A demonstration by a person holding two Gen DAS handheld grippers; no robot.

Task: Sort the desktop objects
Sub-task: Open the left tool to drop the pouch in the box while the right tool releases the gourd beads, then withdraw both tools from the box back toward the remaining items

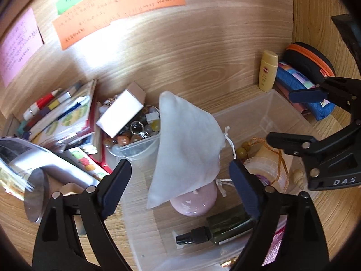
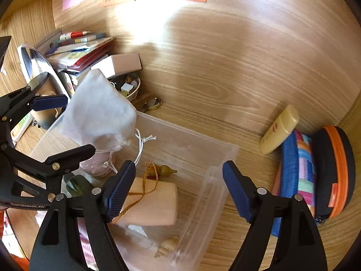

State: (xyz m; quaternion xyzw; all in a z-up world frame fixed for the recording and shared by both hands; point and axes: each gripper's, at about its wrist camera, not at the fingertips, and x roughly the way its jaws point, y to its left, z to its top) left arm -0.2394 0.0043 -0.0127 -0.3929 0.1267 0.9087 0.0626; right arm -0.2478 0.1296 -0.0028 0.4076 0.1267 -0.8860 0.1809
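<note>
A clear plastic bin (image 2: 225, 155) sits on the wooden desk (image 2: 248, 117), holding a white drawstring cloth pouch (image 2: 99, 113) draped over a pink rounded jar (image 1: 194, 203), with a dark spray bottle (image 1: 216, 228) in front. A small clear tub of beads (image 1: 133, 135) stands just left of the bin near the desk's back wall, a stack of books (image 1: 65, 117) further left. A yellow squeeze bottle (image 2: 279, 128) and a black zip case with orange trim (image 2: 334, 171) lie in the right rear corner.

Wood-grain desk (image 2: 225, 113). Directly on it: clear bin (image 2: 216, 180) at centre; bead tub (image 1: 135, 144) and book stack (image 1: 67, 117) to its left; yellow bottle (image 2: 279, 128), blue pouch (image 2: 291, 180), orange-zip case (image 2: 334, 171) to its right, against the back panel.
</note>
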